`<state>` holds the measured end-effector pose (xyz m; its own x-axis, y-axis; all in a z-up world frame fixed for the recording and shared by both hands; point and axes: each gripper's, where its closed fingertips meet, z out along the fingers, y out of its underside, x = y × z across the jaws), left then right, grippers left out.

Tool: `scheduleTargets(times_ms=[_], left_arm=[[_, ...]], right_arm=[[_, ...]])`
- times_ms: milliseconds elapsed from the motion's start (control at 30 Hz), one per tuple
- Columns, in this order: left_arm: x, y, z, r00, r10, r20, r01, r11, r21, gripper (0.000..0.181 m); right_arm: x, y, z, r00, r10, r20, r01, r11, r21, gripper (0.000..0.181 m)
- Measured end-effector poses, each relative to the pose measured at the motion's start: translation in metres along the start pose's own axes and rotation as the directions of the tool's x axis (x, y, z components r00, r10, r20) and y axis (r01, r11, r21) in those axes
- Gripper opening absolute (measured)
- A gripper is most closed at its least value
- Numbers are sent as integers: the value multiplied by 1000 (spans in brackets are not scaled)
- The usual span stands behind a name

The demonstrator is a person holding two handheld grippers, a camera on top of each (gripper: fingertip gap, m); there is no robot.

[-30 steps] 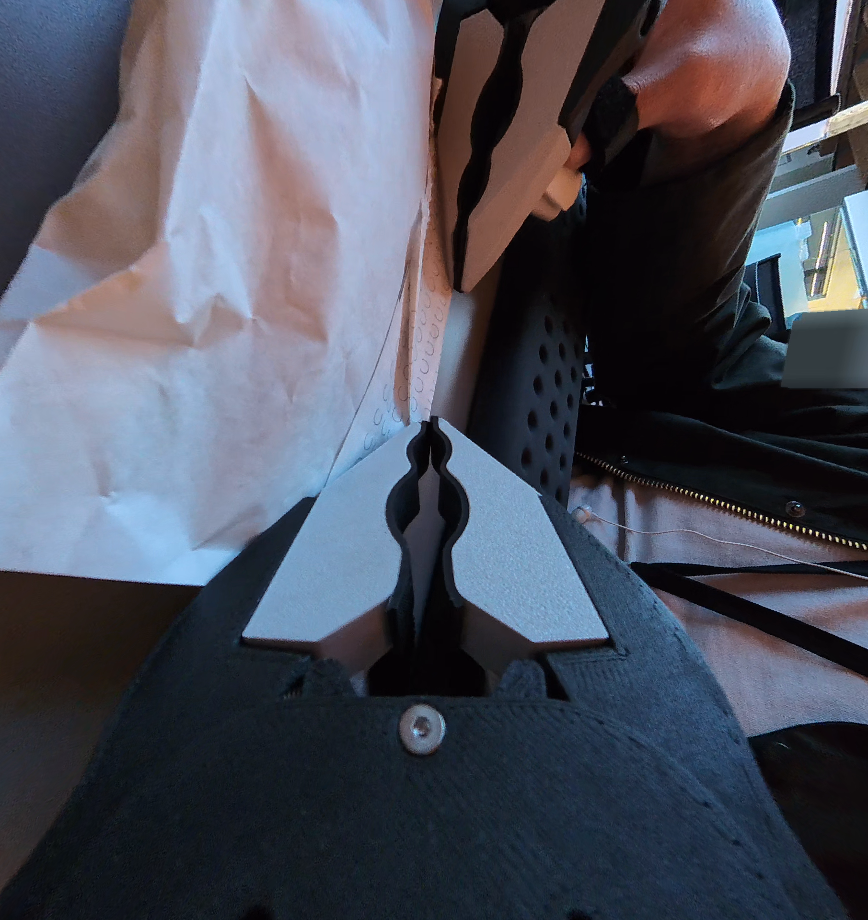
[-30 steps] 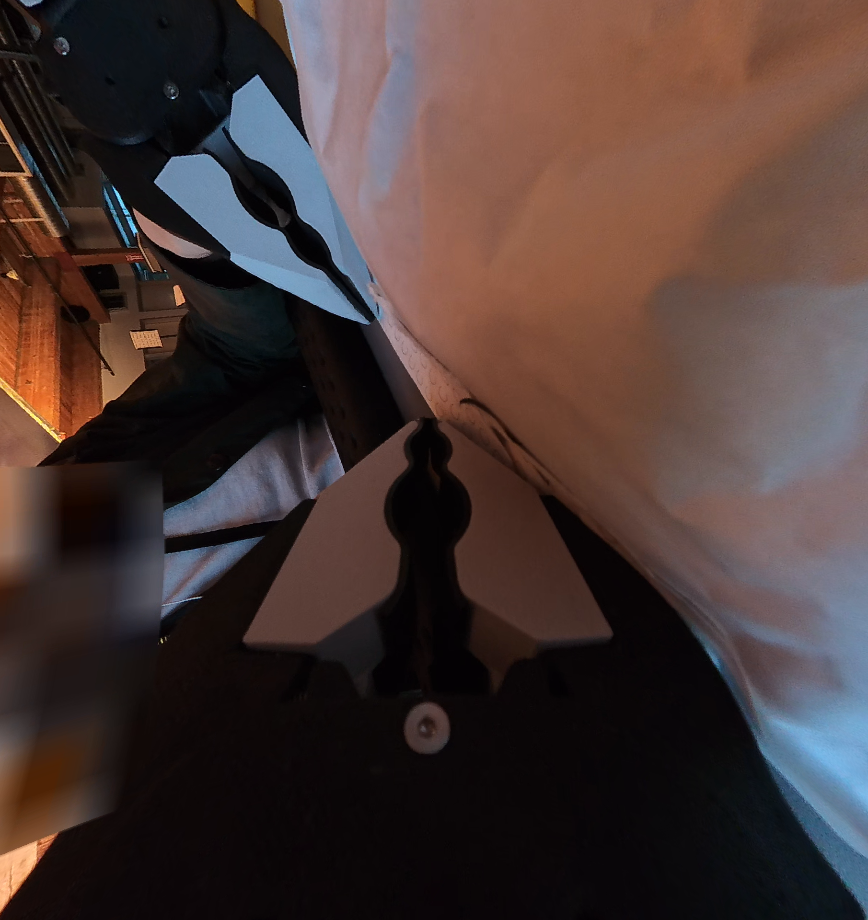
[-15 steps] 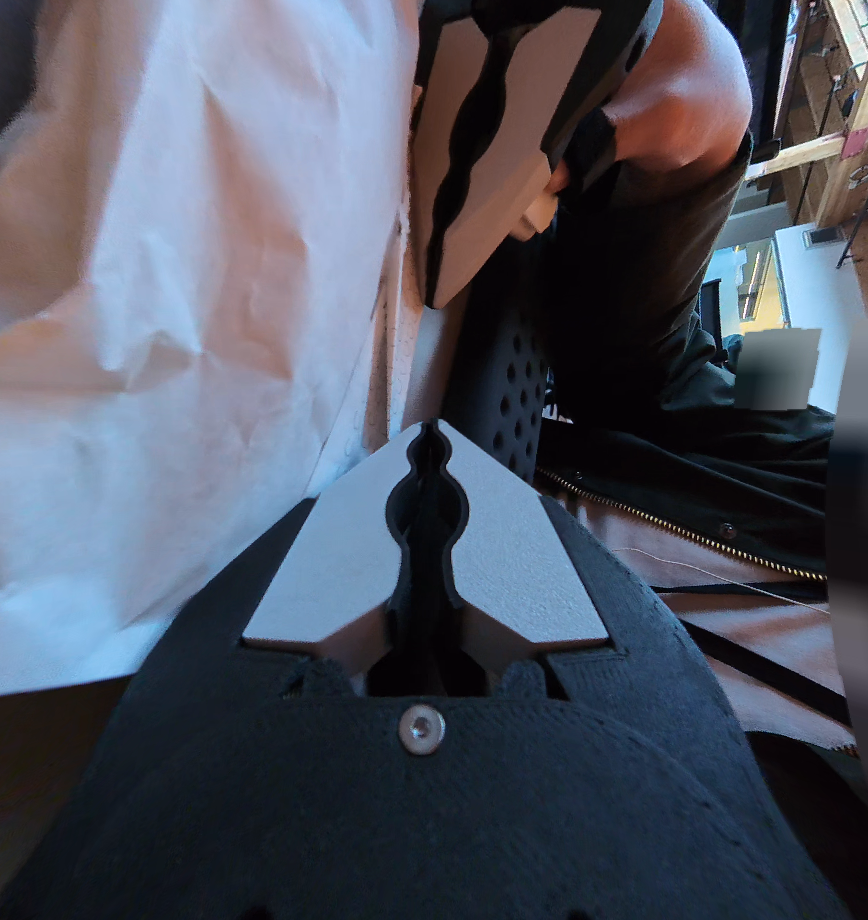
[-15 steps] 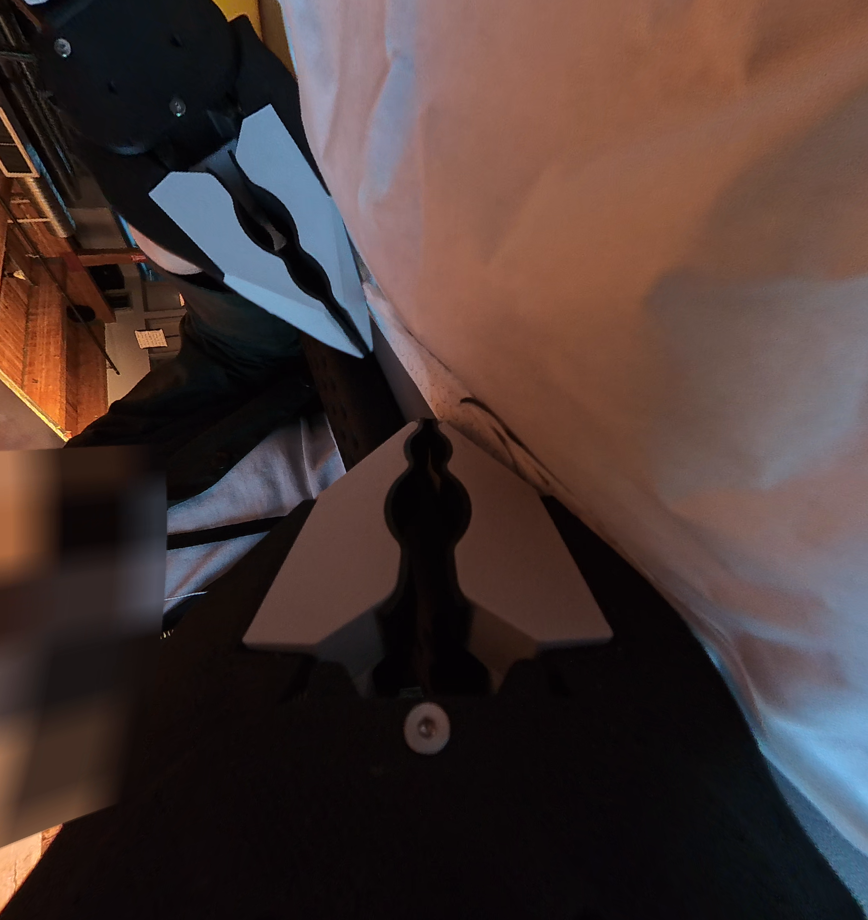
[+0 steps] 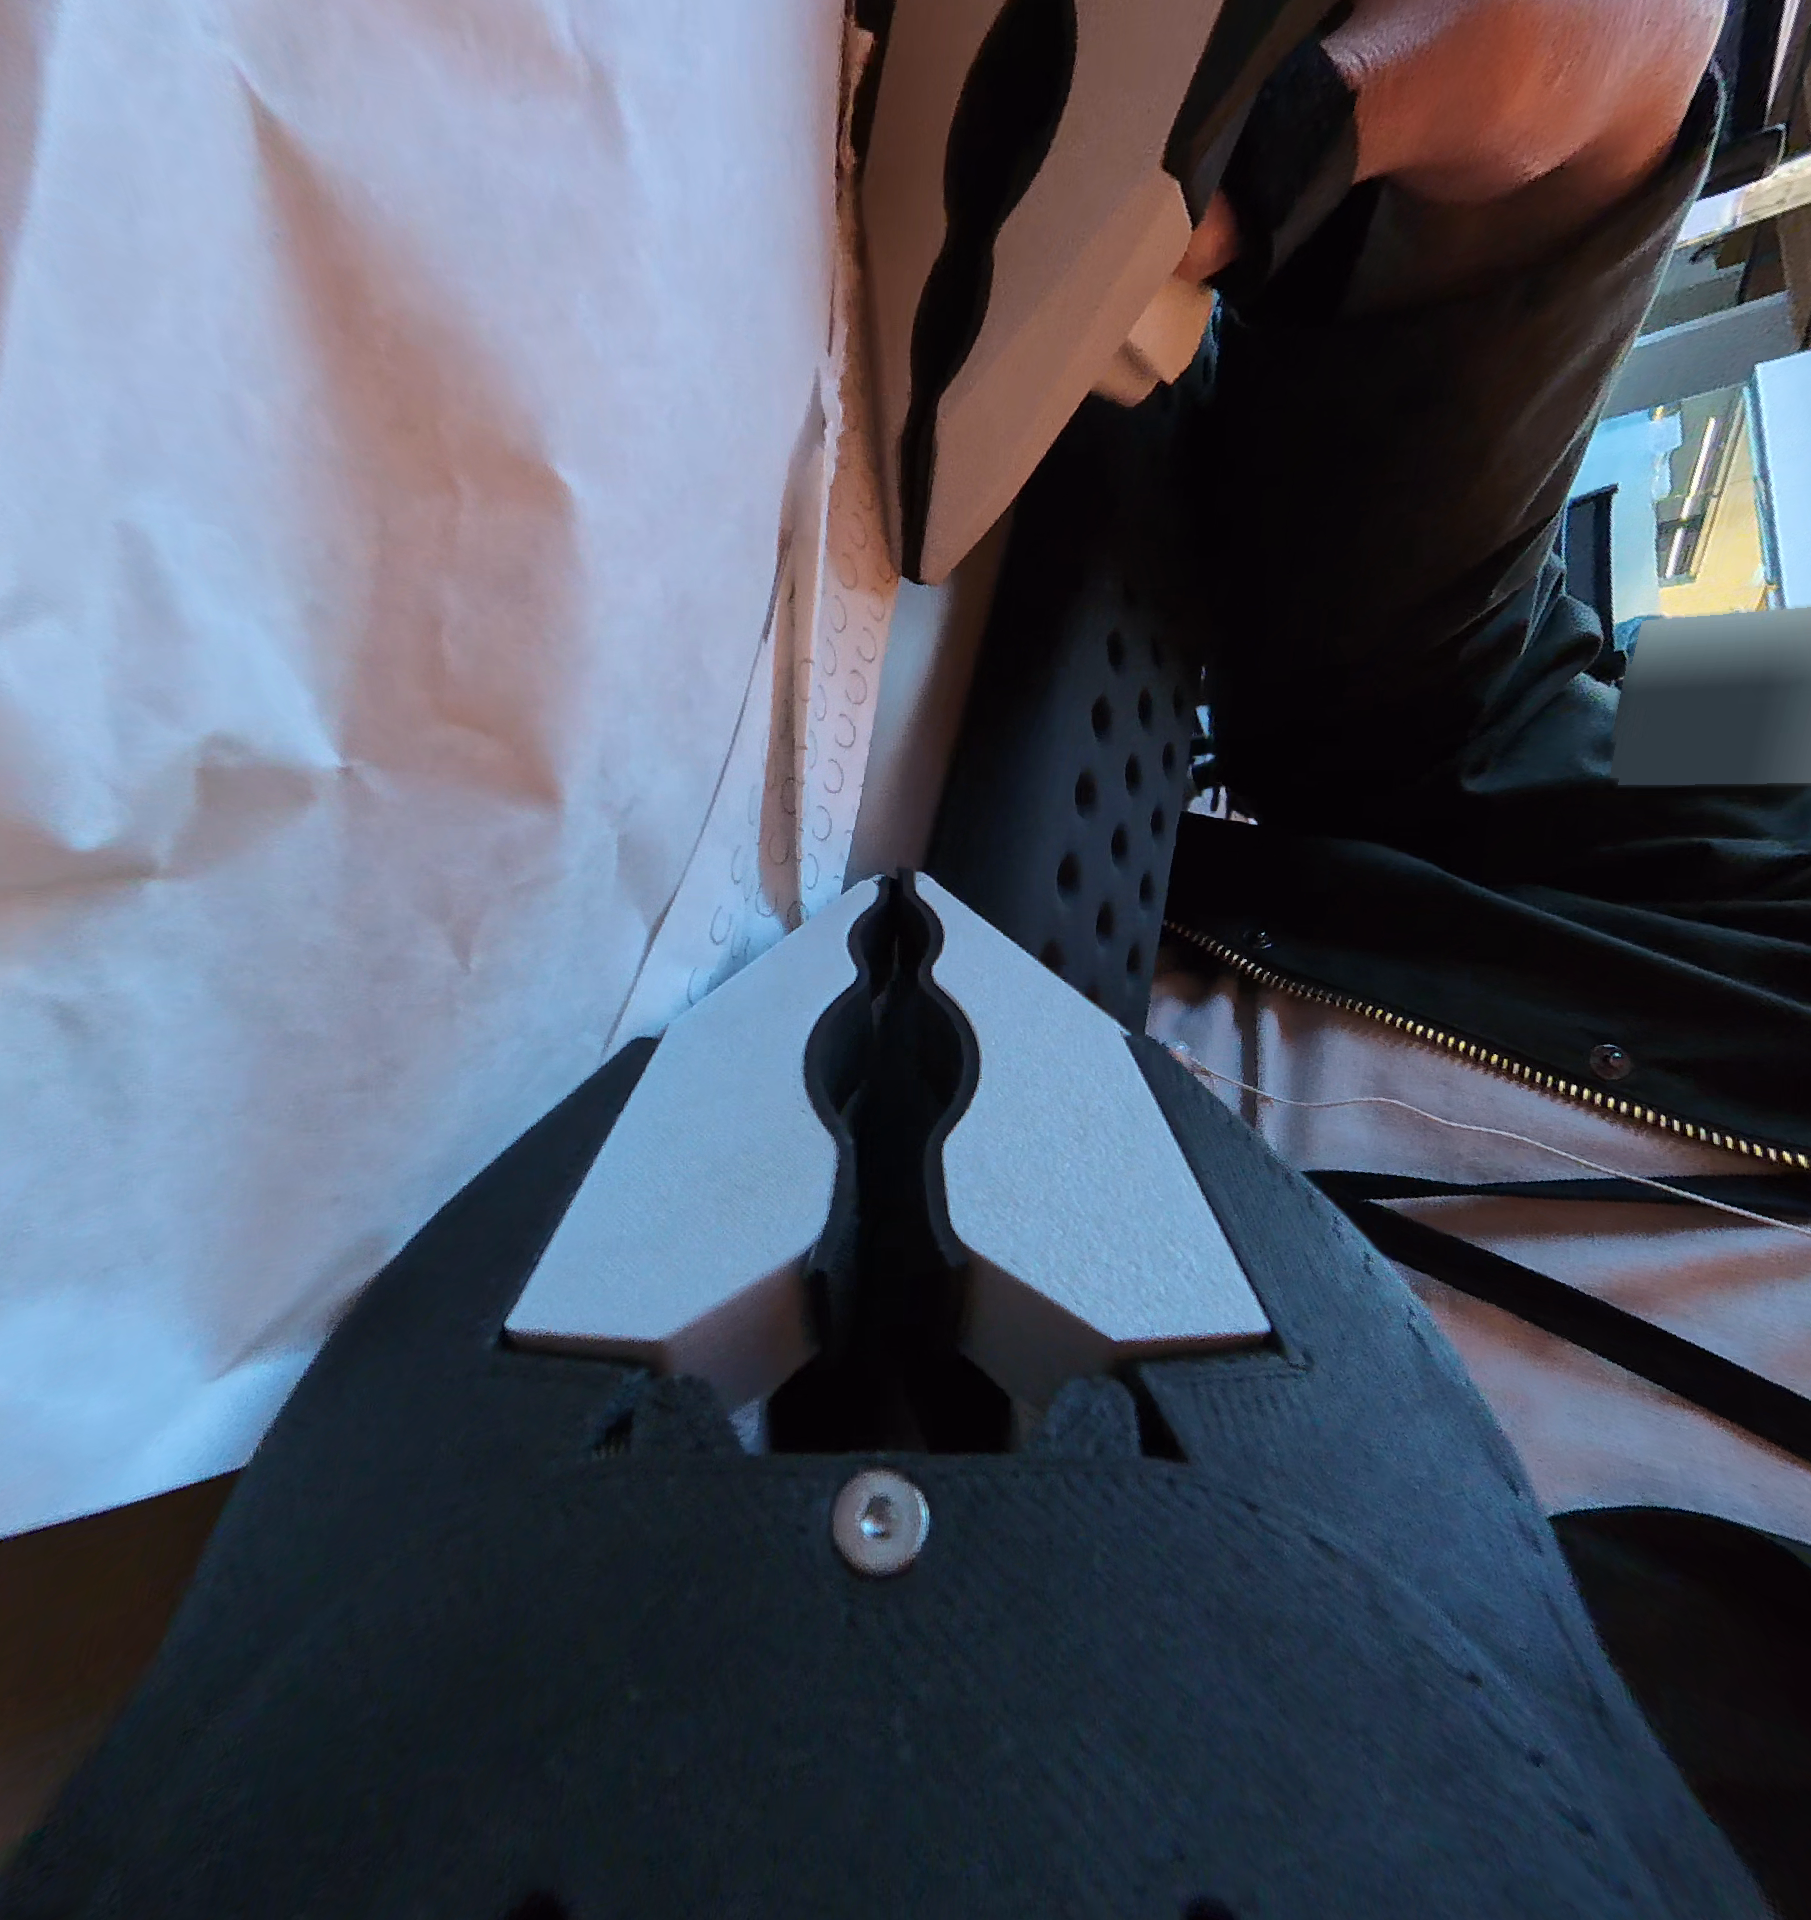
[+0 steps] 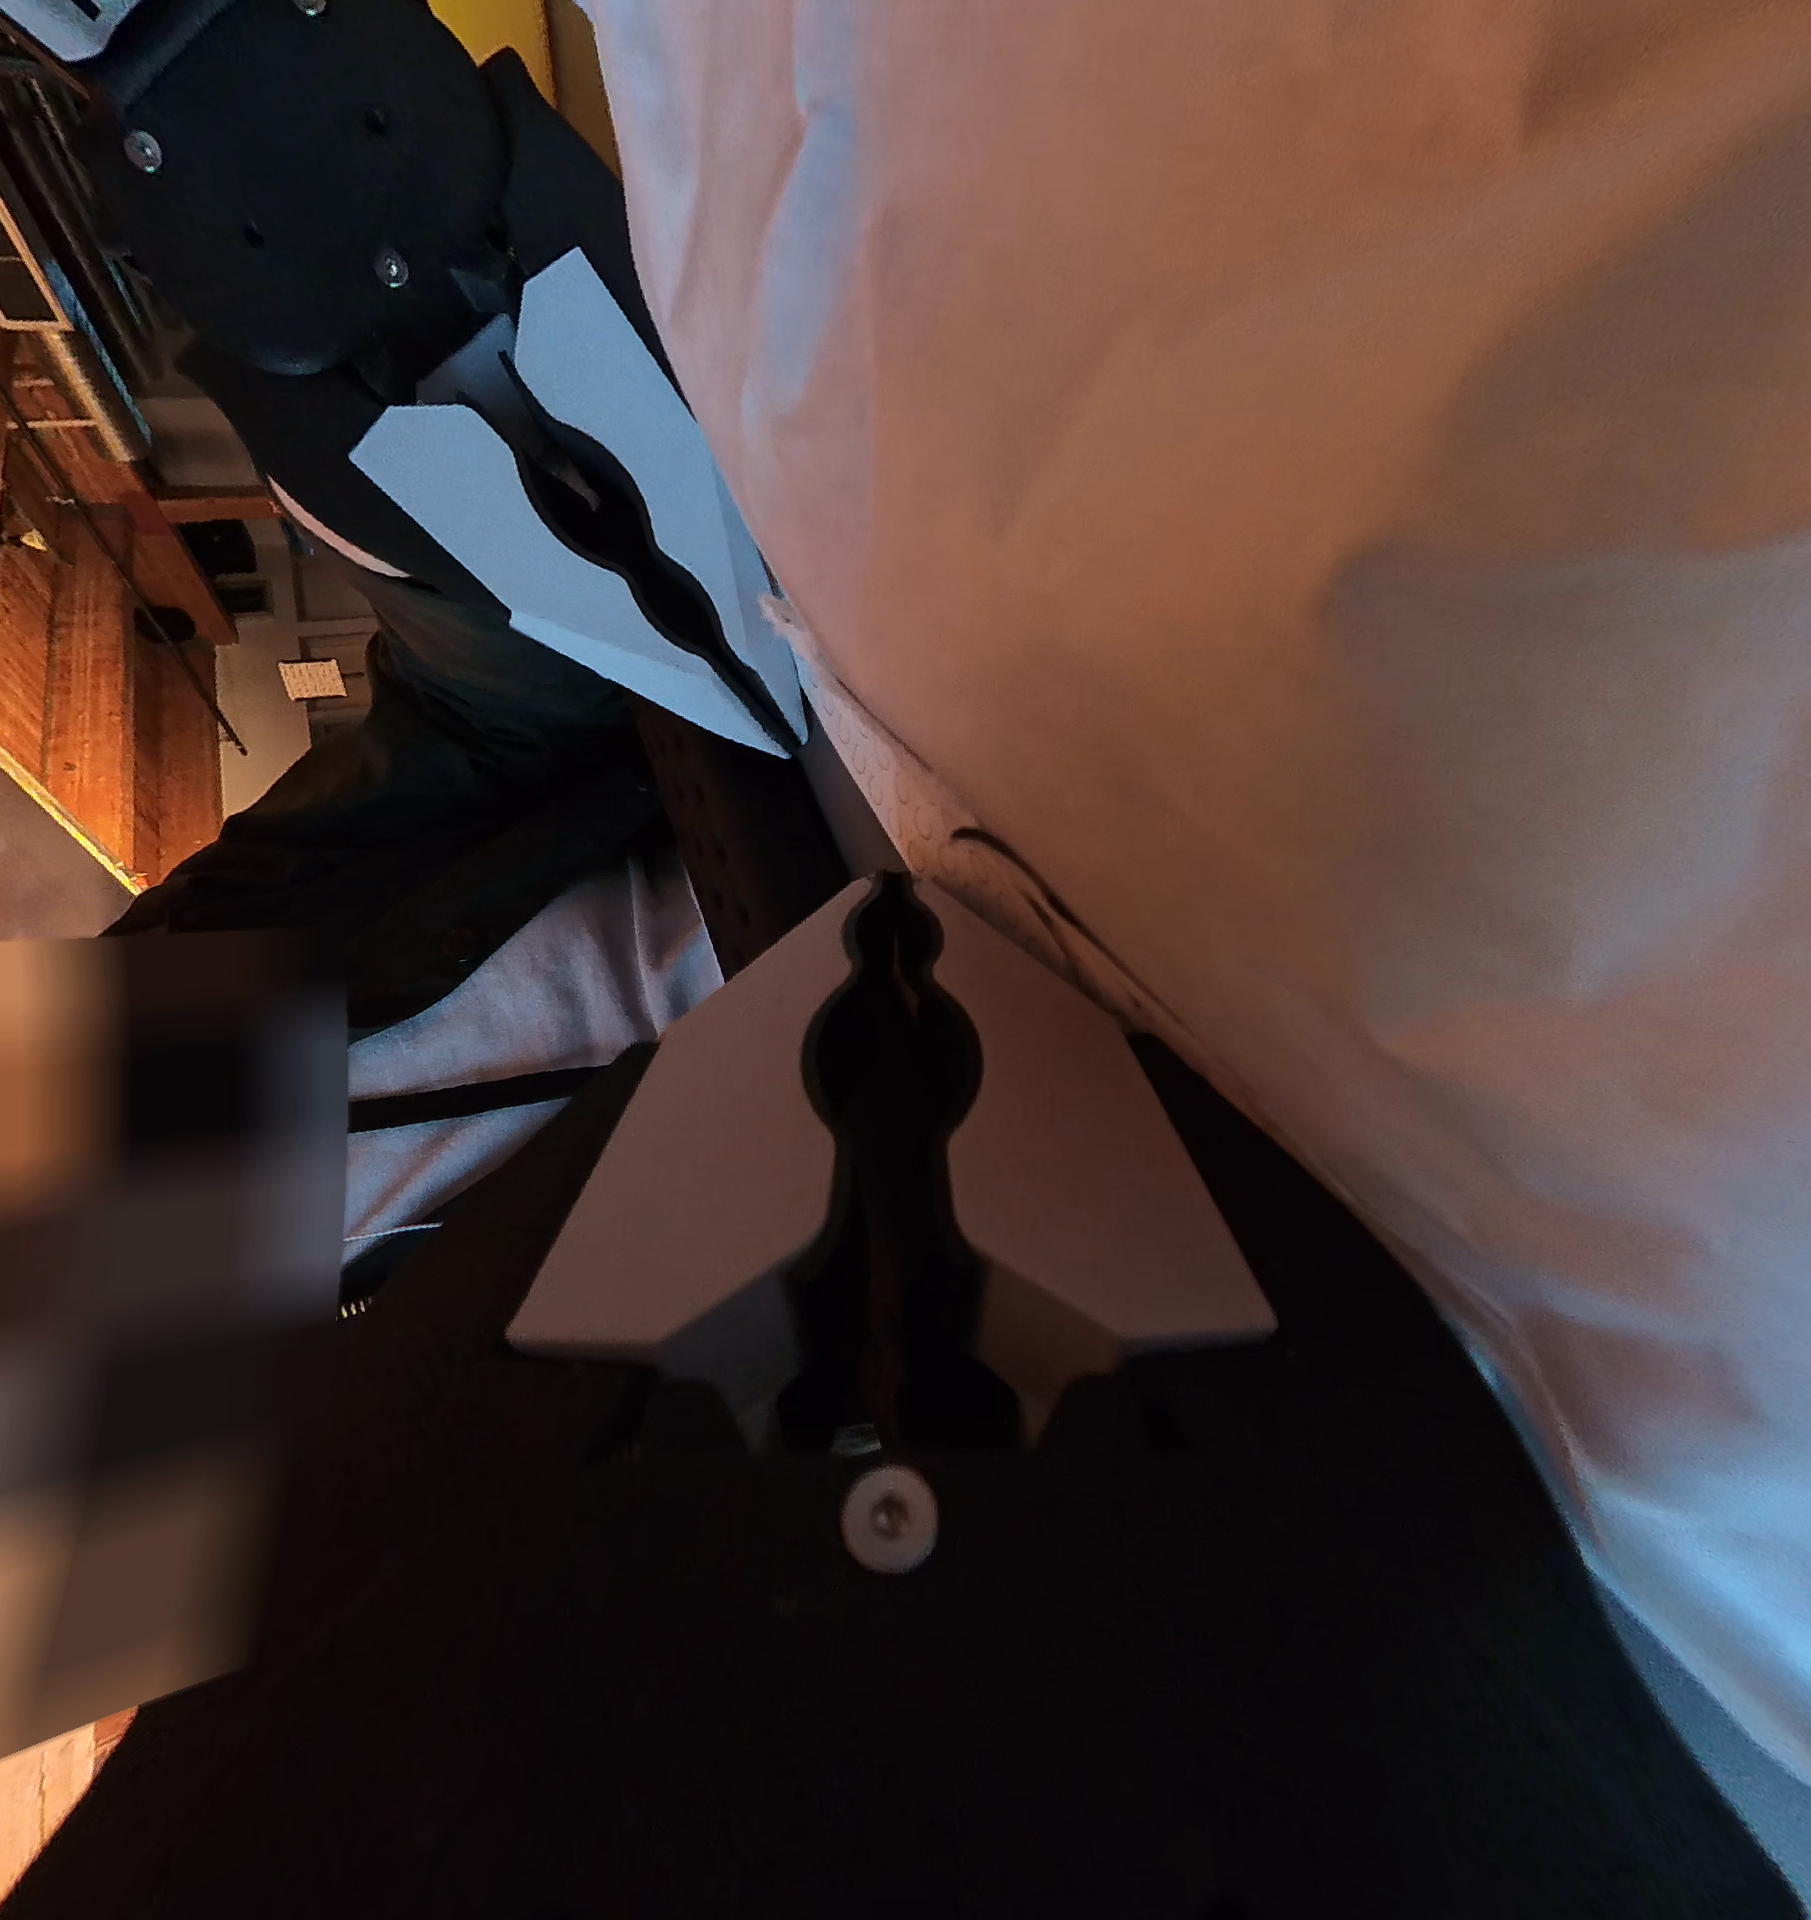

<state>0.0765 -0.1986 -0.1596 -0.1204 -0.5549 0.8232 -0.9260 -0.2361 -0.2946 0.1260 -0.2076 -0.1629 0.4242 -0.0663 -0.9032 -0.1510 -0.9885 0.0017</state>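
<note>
While both claws sit nearly closed at one edge of a white crumpled sheet, neither shows a sure bite.

Left gripper & right gripper: jaws narrow, tips against the circle-printed strip along the sheet's edge. Can't tell if any of it is caught between them. Sheet fills the left of the left wrist view and the right of the right wrist view. It's thin, matte and creased, prob. tears easily, so I'd judge equal, gentle pull from both claws is best. Beside it is a black perforated panel, hard w/ round holes, and past that a dark jacket w/ brass zip.
</note>
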Motion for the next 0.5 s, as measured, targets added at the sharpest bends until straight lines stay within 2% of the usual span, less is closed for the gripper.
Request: scheduleTargets(times_ms=[500], left_arm=[[-5, 4, -13, 1000, 18, 18, -18, 1000, 14, 0]], right_arm=[[1, 0, -2, 1000, -4, -1, 4, 1000, -4, 0]])
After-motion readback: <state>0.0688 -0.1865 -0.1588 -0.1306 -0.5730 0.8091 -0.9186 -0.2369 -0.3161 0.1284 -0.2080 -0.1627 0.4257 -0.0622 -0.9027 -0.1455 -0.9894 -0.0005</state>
